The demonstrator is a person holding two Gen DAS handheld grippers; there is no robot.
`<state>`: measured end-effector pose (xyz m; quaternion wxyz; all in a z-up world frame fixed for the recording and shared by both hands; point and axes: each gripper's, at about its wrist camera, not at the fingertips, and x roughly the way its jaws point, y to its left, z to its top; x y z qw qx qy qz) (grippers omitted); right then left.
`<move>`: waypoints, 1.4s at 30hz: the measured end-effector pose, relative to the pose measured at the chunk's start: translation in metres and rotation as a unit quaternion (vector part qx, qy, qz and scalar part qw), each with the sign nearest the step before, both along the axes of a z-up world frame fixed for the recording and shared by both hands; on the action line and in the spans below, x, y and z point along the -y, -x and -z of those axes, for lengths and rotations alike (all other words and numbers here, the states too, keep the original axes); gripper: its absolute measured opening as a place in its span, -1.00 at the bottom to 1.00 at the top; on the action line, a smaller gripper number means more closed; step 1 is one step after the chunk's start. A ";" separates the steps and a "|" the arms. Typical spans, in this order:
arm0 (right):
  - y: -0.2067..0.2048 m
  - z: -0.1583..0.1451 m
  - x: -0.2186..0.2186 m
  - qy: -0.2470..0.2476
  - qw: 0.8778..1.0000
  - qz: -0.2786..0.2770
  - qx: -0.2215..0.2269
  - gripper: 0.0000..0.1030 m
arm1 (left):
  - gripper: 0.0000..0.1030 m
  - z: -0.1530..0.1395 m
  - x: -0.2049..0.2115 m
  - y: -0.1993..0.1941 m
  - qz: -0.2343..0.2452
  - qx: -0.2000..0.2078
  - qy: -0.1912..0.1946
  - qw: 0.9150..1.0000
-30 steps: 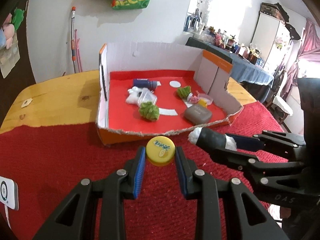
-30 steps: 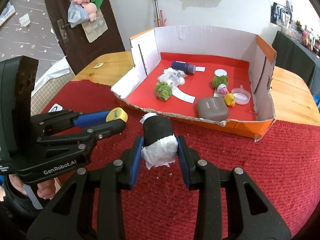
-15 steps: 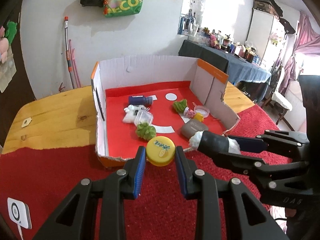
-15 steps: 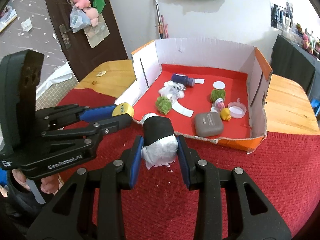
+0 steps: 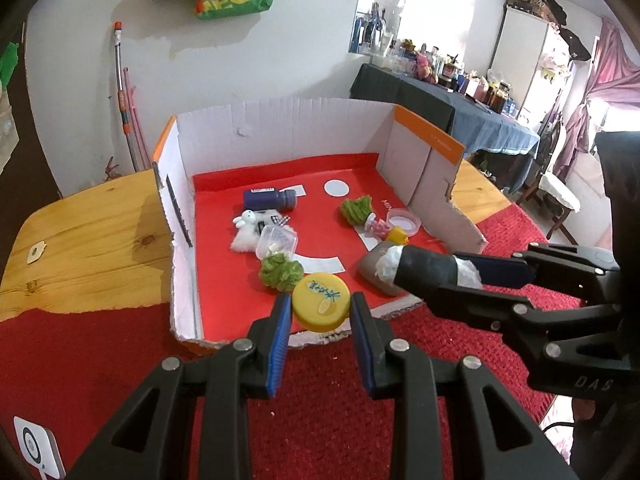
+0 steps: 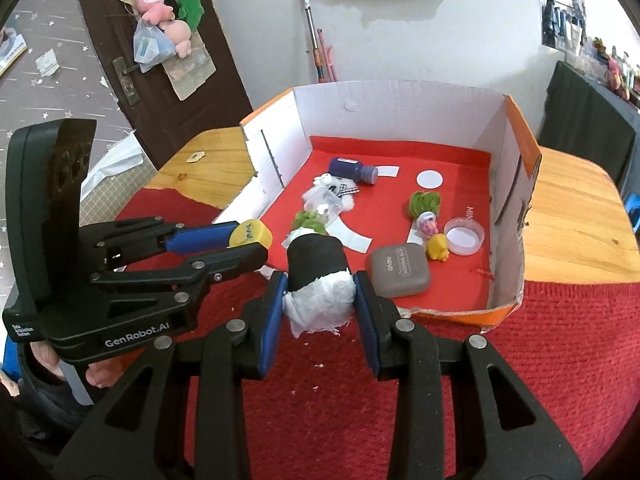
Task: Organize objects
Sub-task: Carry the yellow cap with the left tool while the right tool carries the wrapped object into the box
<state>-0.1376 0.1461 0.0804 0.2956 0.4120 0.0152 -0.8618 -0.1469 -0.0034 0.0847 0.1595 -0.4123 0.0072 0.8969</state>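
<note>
While each hand-held gripper stays clamped, only the left view shows the yellow cap's [image 5: 321, 301] printed face; the right [image 6: 320, 298] grips perhaps a paper-stuffed roll [image 6: 318, 276].

Left wrist view: yellow cap [image 5: 321, 306] covers part of the green pompom [image 5: 280, 272] behind it at 11 o'clock and a stretch of the box's [image 5: 280, 136] front edge. Black roll [image 5: 426, 270] with white stuffing hides most of the grey case [image 5: 370, 270]; case lettering not visible here. White tag [image 5: 38, 450] at 7 o'clock is cut by the frame edge. Bottles on the far dark table [image 5: 424, 92] at 1 o'clock are too small to identify.

Right wrist view: the roll hides the lower part of the near pompom. Hand [image 6: 98, 372] under the left gripper [image 6: 256, 240] mostly hidden, only fingertips show. Case print too small to read reliably.
</note>
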 end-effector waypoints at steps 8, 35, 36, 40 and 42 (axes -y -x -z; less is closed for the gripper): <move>0.021 0.008 0.002 -0.008 1.000 -0.012 0.026 -0.37 | -0.40 0.011 0.001 0.017 0.005 0.026 0.014 1.000; 0.067 0.046 0.012 -0.032 0.989 -0.038 0.139 -0.38 | -0.39 0.048 -0.013 0.061 0.049 0.113 0.059 0.991; 0.067 0.045 0.011 -0.038 0.990 -0.035 0.133 -0.38 | -0.39 0.048 -0.013 0.061 0.048 0.112 0.058 0.991; 0.066 0.043 0.006 -0.056 0.992 -0.019 0.111 -0.38 | -0.39 0.049 -0.012 0.064 0.035 0.104 0.050 0.993; 0.064 0.044 0.003 -0.070 0.993 -0.007 0.098 -0.38 | -0.39 0.050 -0.011 0.066 0.029 0.103 0.048 0.993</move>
